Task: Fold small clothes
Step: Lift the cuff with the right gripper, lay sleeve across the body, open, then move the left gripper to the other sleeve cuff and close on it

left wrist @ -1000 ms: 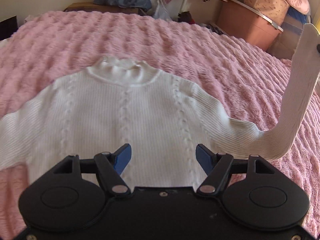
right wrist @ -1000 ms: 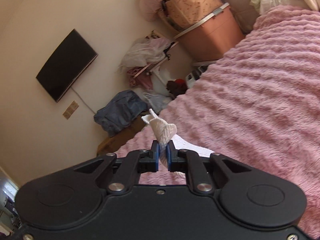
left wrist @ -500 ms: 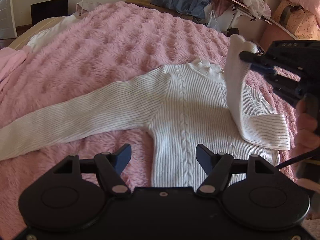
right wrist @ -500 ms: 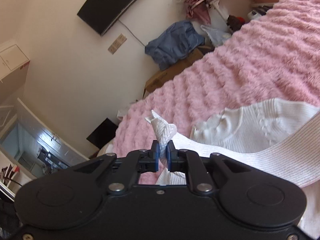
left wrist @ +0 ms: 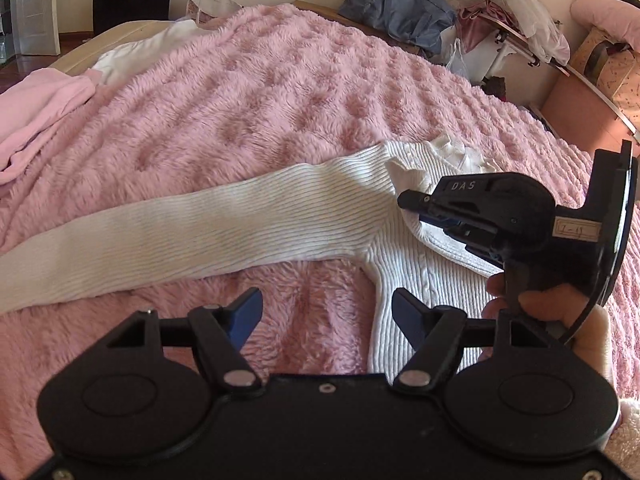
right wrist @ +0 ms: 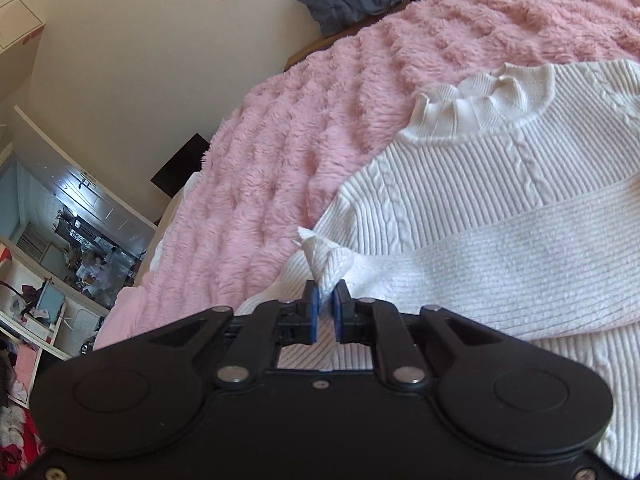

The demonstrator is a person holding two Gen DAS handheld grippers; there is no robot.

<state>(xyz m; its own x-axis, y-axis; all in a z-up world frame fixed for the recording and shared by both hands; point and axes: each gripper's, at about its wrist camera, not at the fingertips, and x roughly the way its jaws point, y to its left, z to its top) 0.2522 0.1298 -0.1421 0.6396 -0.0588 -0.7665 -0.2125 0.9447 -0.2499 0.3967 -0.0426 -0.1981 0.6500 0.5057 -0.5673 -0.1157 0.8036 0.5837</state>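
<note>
A white ribbed sweater (left wrist: pixel 404 256) lies flat on the pink fuzzy blanket (left wrist: pixel 260 92). Its one sleeve (left wrist: pixel 168 236) stretches out to the left. My left gripper (left wrist: pixel 326 312) is open and empty, low over the sweater's armpit and side edge. My right gripper (right wrist: pixel 325 309) is shut on the cuff (right wrist: pixel 326 258) of the other sleeve (right wrist: pixel 500 256), which is folded across the sweater's chest. The right gripper also shows in the left wrist view (left wrist: pixel 424 204), over the shoulder near the collar (right wrist: pixel 484 96).
A pink garment (left wrist: pixel 36 108) and a white one (left wrist: pixel 144 50) lie at the blanket's far left. A blue bag (left wrist: pixel 396 12), piled clutter and a storage box (left wrist: pixel 580 116) stand beyond the bed's far side. A doorway (right wrist: pixel 60 240) is at the left.
My right gripper carried the cuff across the sweater and down toward the far shoulder, folding the sleeve over the chest. My left gripper swung left toward the outstretched sleeve and stayed open.
</note>
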